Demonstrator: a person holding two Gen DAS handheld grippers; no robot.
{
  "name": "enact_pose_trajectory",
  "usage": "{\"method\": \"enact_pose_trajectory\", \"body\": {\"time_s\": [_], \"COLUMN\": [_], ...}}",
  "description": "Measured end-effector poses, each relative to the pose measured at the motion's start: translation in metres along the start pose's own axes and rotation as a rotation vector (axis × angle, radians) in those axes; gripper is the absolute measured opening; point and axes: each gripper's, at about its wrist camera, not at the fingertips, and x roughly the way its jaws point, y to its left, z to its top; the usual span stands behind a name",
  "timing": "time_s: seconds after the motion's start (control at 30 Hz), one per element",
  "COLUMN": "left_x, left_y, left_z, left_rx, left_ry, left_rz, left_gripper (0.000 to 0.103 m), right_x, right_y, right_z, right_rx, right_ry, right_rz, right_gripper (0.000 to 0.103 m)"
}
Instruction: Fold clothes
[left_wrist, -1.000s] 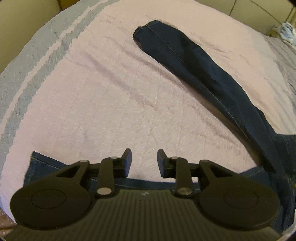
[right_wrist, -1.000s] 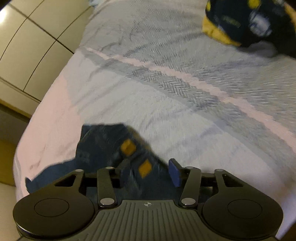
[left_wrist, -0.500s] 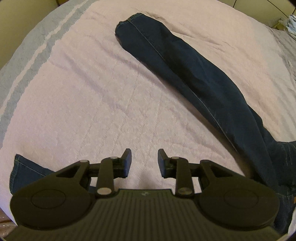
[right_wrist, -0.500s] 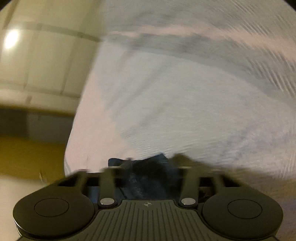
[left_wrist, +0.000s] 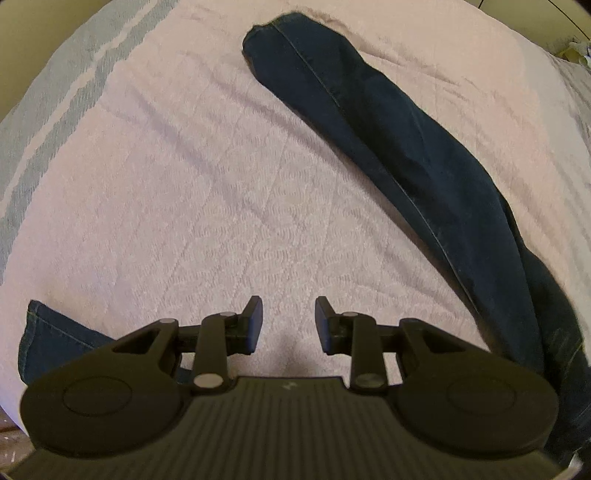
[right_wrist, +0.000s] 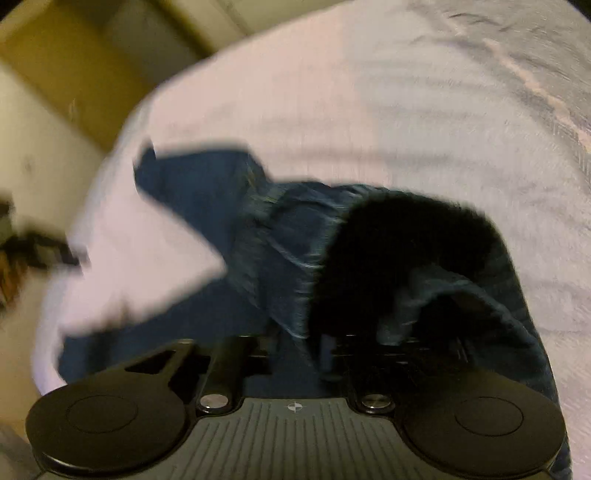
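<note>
Dark blue jeans (left_wrist: 399, 147) lie on a pale pink bedspread (left_wrist: 184, 184). One leg runs from the far centre down to the right; the other leg's hem (left_wrist: 51, 332) shows at the lower left. My left gripper (left_wrist: 288, 325) is open and empty above bare bedspread between the legs. In the blurred right wrist view the jeans' bunched waist part (right_wrist: 295, 251) lies over my right gripper (right_wrist: 299, 354) and hides its fingers; whether it grips the cloth I cannot tell.
A grey-blue striped band (left_wrist: 55, 92) borders the bedspread at the left. In the right wrist view the bed's edge (right_wrist: 122, 129) drops to cream cupboards and a yellowish floor (right_wrist: 74, 55). A dark object (right_wrist: 33, 247) is at the left edge.
The left gripper has shifted a little; the jeans leg looks nearer. The right gripper has swung fast with denim over its fingers, from the striped blanket and wall to the bed's edge.
</note>
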Motion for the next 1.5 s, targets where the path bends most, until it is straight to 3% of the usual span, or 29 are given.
{"method": "enact_pose_trajectory", "body": {"time_s": [0.03,0.07,0.17,0.27,0.3,0.33,0.37,0.47,0.53,0.57,0.67,0.73,0.83,0.9,1.1,1.27,1.5], "left_x": [-0.001,-0.002,-0.003,-0.003,-0.002,-0.003,-0.004,-0.009,-0.009,-0.008,0.004,0.013,0.026,0.035,0.073,0.114,0.163], "left_y": [0.0,0.001,0.003,0.004,0.004,0.005,0.007,0.013,0.018,0.02,0.023,0.023,0.029,0.033,0.043,0.053,0.066], "left_z": [0.001,0.001,0.001,-0.002,-0.003,-0.004,-0.005,-0.005,-0.002,0.0,0.009,0.018,0.034,0.048,0.118,0.182,0.25], "left_rx": [-0.005,-0.011,-0.031,-0.038,-0.04,-0.043,-0.048,-0.065,-0.074,-0.079,-0.093,-0.101,-0.113,-0.126,-0.171,-0.278,-0.46], "left_ry": [-0.003,-0.007,-0.014,-0.013,-0.012,-0.012,-0.015,-0.042,-0.058,-0.064,-0.056,-0.039,-0.042,-0.048,-0.067,-0.081,-0.098], "left_rz": [0.0,-0.002,-0.008,-0.009,-0.008,-0.007,-0.007,-0.006,0.002,0.006,0.017,0.019,0.003,-0.008,-0.031,-0.08,-0.162], "left_gripper": [0.027,0.027,0.027,0.027,0.027,0.027,0.027,0.027,0.027,0.027,0.027,0.032,0.034,0.036,0.043,0.043,0.047], "right_x": [-0.005,-0.008,-0.014,-0.01,-0.009,-0.011,-0.014,-0.047,-0.061,-0.057,-0.021,-0.005,-0.02,-0.033,-0.041,-0.045,-0.001], "right_y": [-0.003,-0.005,-0.016,-0.047,-0.06,-0.068,-0.075,-0.076,-0.094,-0.115,-0.168,-0.187,-0.19,-0.185,-0.173,-0.157,-0.122], "right_z": [0.01,0.022,0.056,0.08,0.087,0.096,0.106,0.128,0.136,0.142,0.152,0.155,0.143,0.137,0.123,0.115,0.135], "right_rx": [0.012,0.014,0.052,0.231,0.304,0.333,0.353,0.251,0.259,0.342,0.556,0.661,0.744,0.748,0.763,0.769,0.659], "right_ry": [-0.039,-0.072,-0.164,-0.212,-0.22,-0.237,-0.26,-0.436,-0.547,-0.541,-0.375,-0.28,-0.361,-0.387,-0.352,-0.332,-0.285], "right_rz": [0.015,0.024,0.068,0.204,0.248,0.247,0.243,0.171,0.049,-0.053,-0.297,-0.418,-0.388,-0.418,-0.489,-0.531,-0.52], "right_gripper": [0.052,0.056,0.056,0.054,0.043,0.002,0.003,0.003,0.003,0.005,0.017,0.019,0.021,0.023,0.026,0.026,0.027]}}
